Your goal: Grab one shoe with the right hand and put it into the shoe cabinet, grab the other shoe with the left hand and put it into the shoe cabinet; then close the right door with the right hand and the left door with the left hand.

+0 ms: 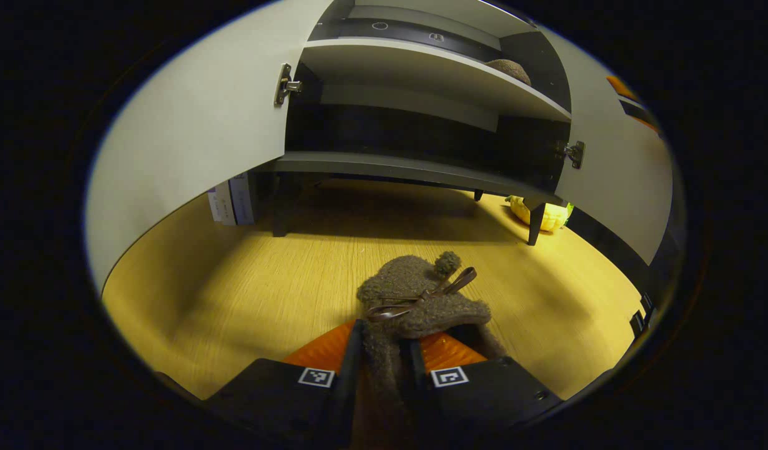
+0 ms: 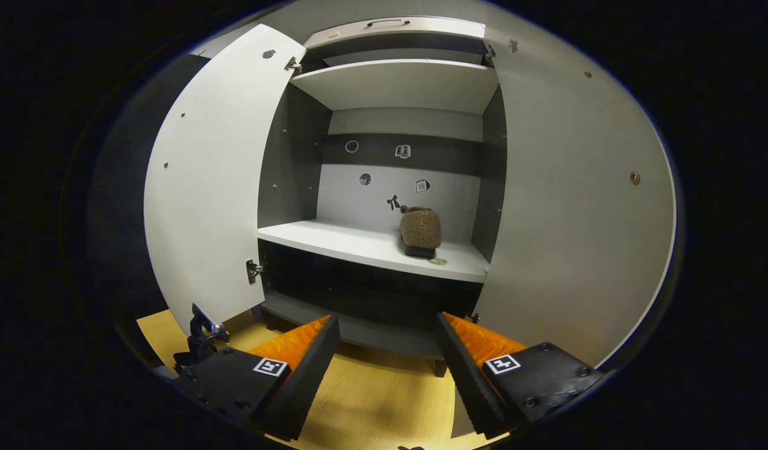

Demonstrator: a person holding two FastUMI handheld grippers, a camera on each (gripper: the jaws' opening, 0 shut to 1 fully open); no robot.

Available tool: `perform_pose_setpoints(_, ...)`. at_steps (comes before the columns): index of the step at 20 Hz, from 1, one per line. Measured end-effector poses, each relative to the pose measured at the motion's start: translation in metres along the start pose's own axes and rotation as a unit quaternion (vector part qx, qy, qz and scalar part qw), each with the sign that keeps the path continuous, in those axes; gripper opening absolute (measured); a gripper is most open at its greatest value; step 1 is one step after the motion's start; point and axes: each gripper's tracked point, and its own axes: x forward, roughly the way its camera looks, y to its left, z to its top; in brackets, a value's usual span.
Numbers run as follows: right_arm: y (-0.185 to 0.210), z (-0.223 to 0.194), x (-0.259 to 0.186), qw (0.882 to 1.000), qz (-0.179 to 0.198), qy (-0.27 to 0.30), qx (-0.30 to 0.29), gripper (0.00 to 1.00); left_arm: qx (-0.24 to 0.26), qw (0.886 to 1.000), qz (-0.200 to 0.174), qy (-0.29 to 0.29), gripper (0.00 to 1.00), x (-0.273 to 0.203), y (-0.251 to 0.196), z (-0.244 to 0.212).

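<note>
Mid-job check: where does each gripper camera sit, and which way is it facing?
Left gripper view: rides low near the floor, facing up at the open shoe cabinet; its left tongs clamp a fuzzy shoe.
Right gripper view: higher, facing the shelves; right tongs open.
Shared: the cabinet and the shelved shoe.

A staged home-entryway corner: a grey two-door shoe cabinet (image 2: 384,187) on short dark legs stands open on a pale wood-grain floor (image 1: 246,294), with small picture stickers (image 2: 403,151) across its back panel.
</note>
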Motion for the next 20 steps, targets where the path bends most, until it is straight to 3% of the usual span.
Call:
perform_pose_setpoints(1,0.002,-0.004,0.002,1.0,0.002,0.006,0.001,0.99,0.0,1.0,0.008,-0.001,0.28,0.002,0.003,0.001)
perform_pose_setpoints(3,0.001,-0.011,0.005,1.0,0.003,0.016,-0.005,0.99,0.013,1.0,0.007,-0.001,0.12,0.003,0.001,0.002)
perform_pose_setpoints(5,0.006,-0.018,0.006,1.0,0.007,0.027,-0.002,0.98,0.015,1.0,0.001,0.0,0.08,0.003,0.001,0.003)
perform_pose_setpoints(7,0.008,-0.018,0.007,1.0,0.012,0.028,0.0,0.99,-0.005,1.0,-0.018,0.006,0.06,0.001,-0.005,0.003)
perform_pose_setpoints(12,0.009,-0.015,0.01,0.999,0.014,0.039,-0.001,0.99,-0.001,1.0,-0.01,-0.005,0.05,-0.046,-0.013,0.034)
perform_pose_setpoints(15,0.01,-0.009,0.011,0.999,0.017,0.05,0.011,0.99,0.001,1.0,-0.017,-0.026,0.05,-0.094,-0.029,0.08)
perform_pose_setpoints(20,0.002,0.008,0.017,0.998,0.013,0.062,0.01,0.99,-0.009,0.998,0.011,-0.053,0.05,-0.166,-0.044,0.17)
